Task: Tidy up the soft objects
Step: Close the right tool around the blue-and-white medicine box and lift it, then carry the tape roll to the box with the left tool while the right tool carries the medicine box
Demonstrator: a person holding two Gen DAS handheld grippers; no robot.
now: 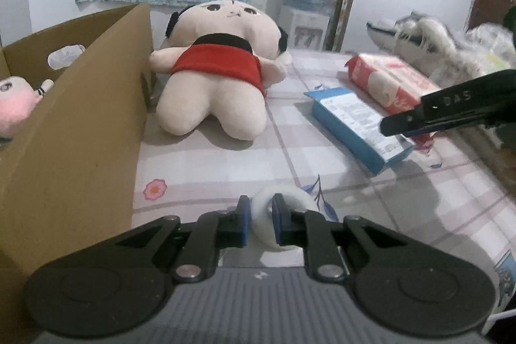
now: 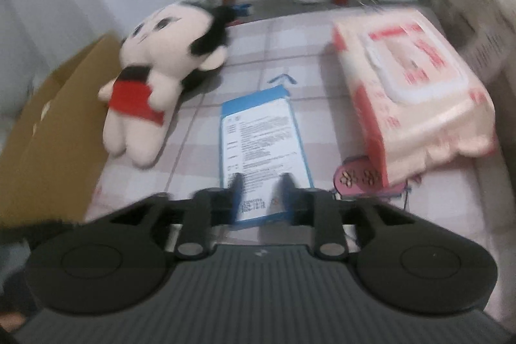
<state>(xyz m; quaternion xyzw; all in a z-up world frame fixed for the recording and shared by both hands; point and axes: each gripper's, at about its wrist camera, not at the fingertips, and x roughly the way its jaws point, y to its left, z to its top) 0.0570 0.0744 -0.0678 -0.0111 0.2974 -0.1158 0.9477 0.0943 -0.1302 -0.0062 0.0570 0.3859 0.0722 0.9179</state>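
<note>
A white tape roll (image 1: pixel 283 220) sits pinched between the left gripper (image 1: pixel 260 216) fingers. At eleven o'clock lies a cream plush doll (image 1: pixel 219 70) beside a cardboard box (image 1: pixel 80 118). The right gripper (image 2: pixel 260 194), marked "DAS", hangs parted over a blue packet (image 2: pixel 262 144); its print is unreadable.

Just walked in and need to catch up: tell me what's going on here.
A person is sorting soft things on a checked bedsheet with two handheld grippers. The left gripper is shut on a white tape roll. The right gripper is open above a blue box. A plush doll lies beside the cardboard box, which already holds a pink plush toy. A wipes pack lies to the right.
</note>
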